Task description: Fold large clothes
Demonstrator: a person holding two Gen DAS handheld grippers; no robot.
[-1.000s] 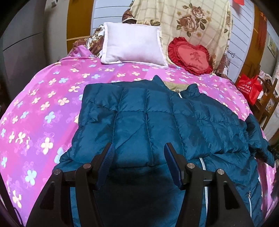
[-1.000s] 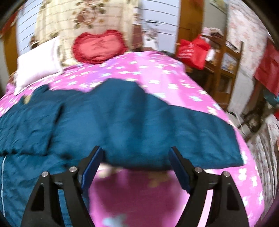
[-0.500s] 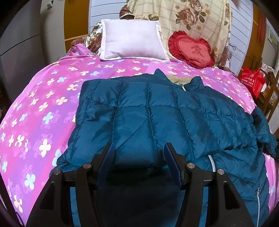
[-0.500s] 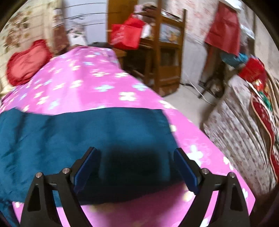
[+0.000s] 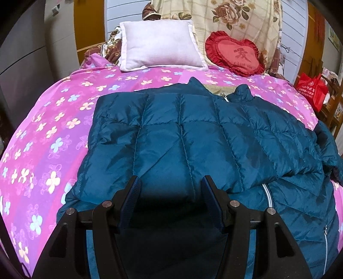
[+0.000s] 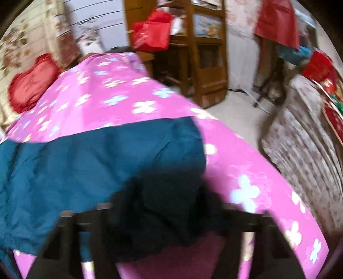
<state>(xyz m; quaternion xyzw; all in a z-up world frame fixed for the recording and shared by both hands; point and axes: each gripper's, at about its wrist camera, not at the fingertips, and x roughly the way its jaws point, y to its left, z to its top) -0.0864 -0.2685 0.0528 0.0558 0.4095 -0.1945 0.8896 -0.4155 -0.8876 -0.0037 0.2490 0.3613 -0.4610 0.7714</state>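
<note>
A teal puffer jacket [image 5: 193, 146] lies across a pink flowered bedspread [image 5: 42, 133]. The left gripper [image 5: 171, 203] hovers wide above its hem; the right gripper [image 6: 163, 216] has just been closing on the sleeve end [image 6: 171, 163]. Light, soft and slippery, the jacket seems best pinched at cuffs and seams.

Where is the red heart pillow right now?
In the left wrist view, the red heart pillow sits at the head of the bed, leaning on the flowered blanket, just right of the white pillow and beyond the blue jacket.
</note>
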